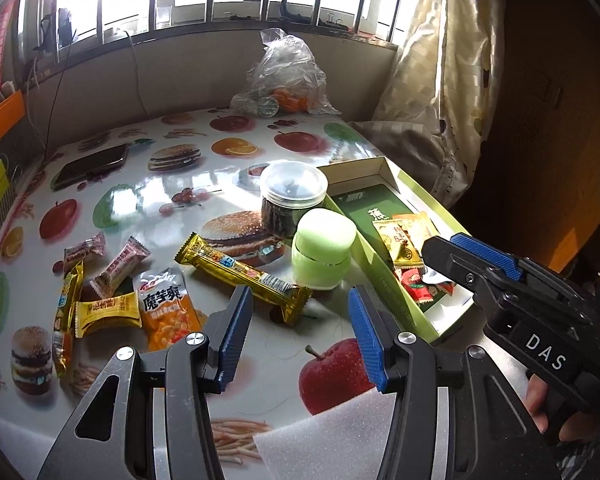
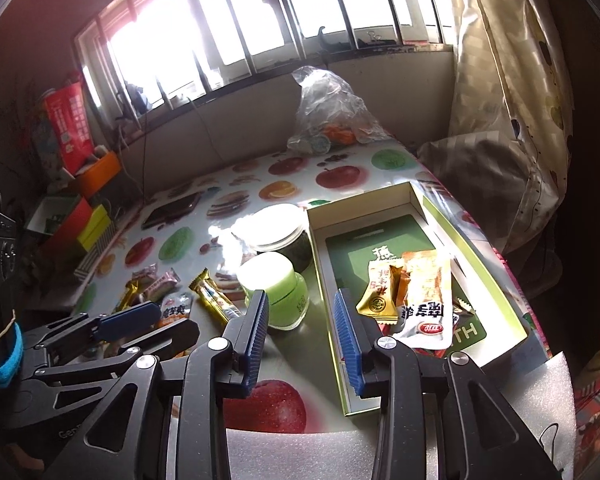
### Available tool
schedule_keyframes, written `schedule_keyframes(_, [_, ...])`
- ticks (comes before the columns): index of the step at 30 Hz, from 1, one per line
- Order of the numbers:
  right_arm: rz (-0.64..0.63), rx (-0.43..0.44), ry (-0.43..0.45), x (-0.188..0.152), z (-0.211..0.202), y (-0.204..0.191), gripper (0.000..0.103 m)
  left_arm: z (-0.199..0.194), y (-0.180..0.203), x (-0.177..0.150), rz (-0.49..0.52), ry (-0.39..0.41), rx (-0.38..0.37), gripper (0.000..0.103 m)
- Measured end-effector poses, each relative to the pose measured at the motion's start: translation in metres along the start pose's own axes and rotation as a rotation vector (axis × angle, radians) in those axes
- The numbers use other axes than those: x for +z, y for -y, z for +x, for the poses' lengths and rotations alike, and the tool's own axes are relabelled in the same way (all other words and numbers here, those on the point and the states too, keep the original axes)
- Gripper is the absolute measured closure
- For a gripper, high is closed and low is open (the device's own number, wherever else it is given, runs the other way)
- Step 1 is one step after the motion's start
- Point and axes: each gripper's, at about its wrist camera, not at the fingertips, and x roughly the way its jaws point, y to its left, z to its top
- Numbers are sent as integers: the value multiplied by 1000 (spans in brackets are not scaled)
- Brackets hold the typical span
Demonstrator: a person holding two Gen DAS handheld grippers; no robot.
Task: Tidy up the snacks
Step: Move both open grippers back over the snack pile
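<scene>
A green-rimmed open box (image 1: pixel 384 276) (image 2: pixel 328 264) lies on the table at the right and holds several snack packets (image 2: pixel 416 292). Loose snacks lie on the table to the left: a long gold bar (image 1: pixel 242 274) (image 2: pixel 216 300), an orange pouch (image 1: pixel 166 308), a yellow candy (image 1: pixel 106 314) and two pink candies (image 1: pixel 120 266). My left gripper (image 1: pixel 300 300) is open and empty, above the table just short of the gold bar. My right gripper (image 2: pixel 302 308) is open and empty at the box's near left edge; it also shows in the left wrist view (image 1: pixel 452 252) over the box.
A pale green jar (image 1: pixel 324 254) (image 2: pixel 276 288) and a clear-lidded jar (image 1: pixel 294 198) stand between the loose snacks and the box. A phone (image 1: pixel 92 166) lies far left. A plastic bag (image 1: pixel 284 76) sits at the back. White foam (image 1: pixel 340 436) lies at the near edge.
</scene>
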Motion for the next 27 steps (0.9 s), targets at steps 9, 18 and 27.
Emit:
schedule_keyframes(9, [-51,54,-20,-3,11,-28,65,-11,-45,-14,-71,7,71,52])
schedule_keyframes(18, [-109,92,-67,-8,31,-57,64,-17,-80,-21,-126,9,119,52])
schedule_keyframes(27, [-187,146,-154,-17,68,-98,63,-18,-124,-34,-192,-9,173,52])
